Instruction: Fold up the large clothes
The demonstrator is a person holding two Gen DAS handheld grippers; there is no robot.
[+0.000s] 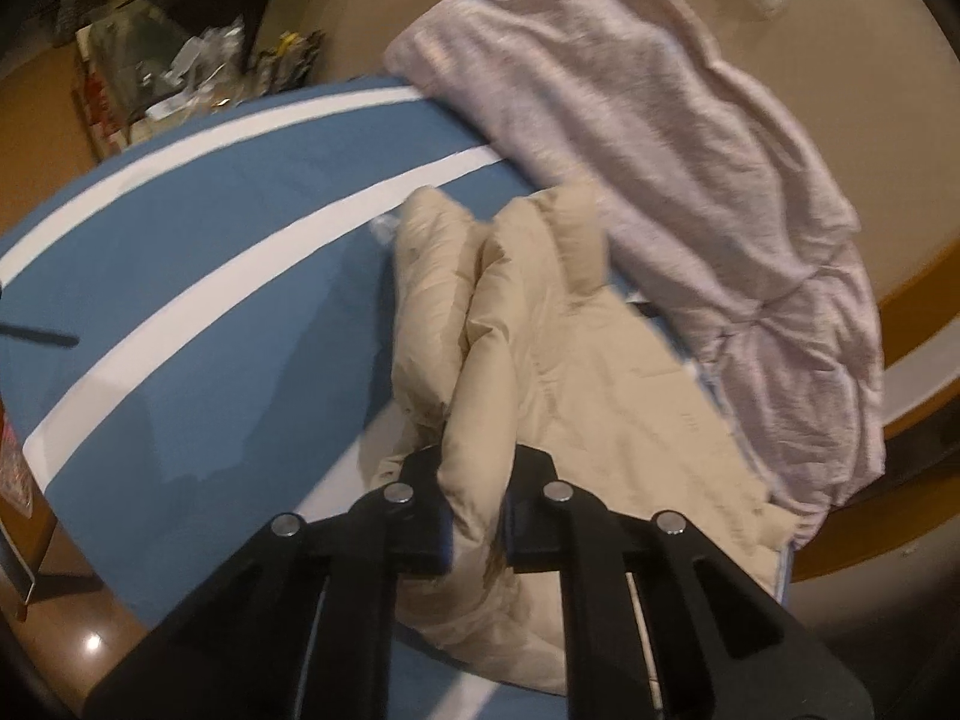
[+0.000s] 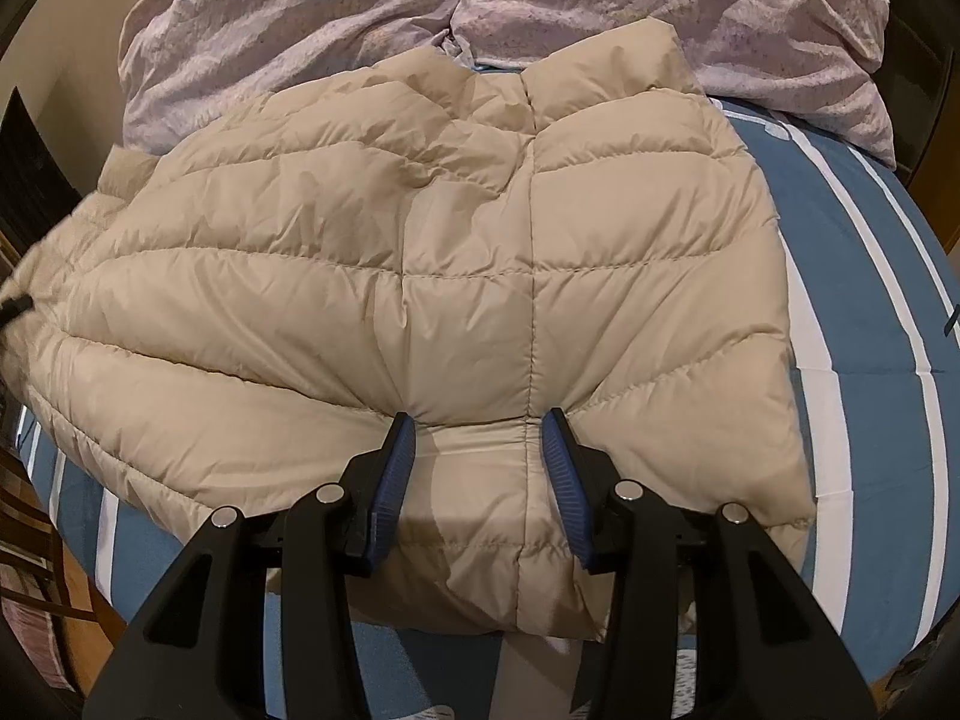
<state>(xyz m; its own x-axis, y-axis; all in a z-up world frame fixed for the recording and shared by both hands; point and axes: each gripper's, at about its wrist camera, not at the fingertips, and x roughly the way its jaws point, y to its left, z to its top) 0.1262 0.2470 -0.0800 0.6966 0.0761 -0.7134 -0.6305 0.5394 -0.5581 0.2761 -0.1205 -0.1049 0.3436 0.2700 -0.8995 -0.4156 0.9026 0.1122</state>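
Observation:
A beige quilted puffer jacket [image 2: 420, 276] lies spread on a blue bed sheet with white stripes [image 2: 888, 372]. My right gripper [image 2: 477, 426] is open, its blue-padded fingers [image 2: 396, 468] pressing down on the jacket's near part, with the fabric between them not pinched. In the left wrist view my left gripper [image 1: 477, 468] is shut on a bunched fold of the jacket [image 1: 480, 360] and holds it raised above the sheet [image 1: 198, 276]. The rest of the jacket drapes down to the right.
A crumpled pale pink duvet [image 1: 690, 138] lies piled along the far side of the bed, and it also shows in the right wrist view [image 2: 540, 6], touching the jacket's far edge. A cluttered shelf [image 1: 150, 66] stands beyond the bed. Wooden floor [image 1: 78, 654] lies below the bed edge.

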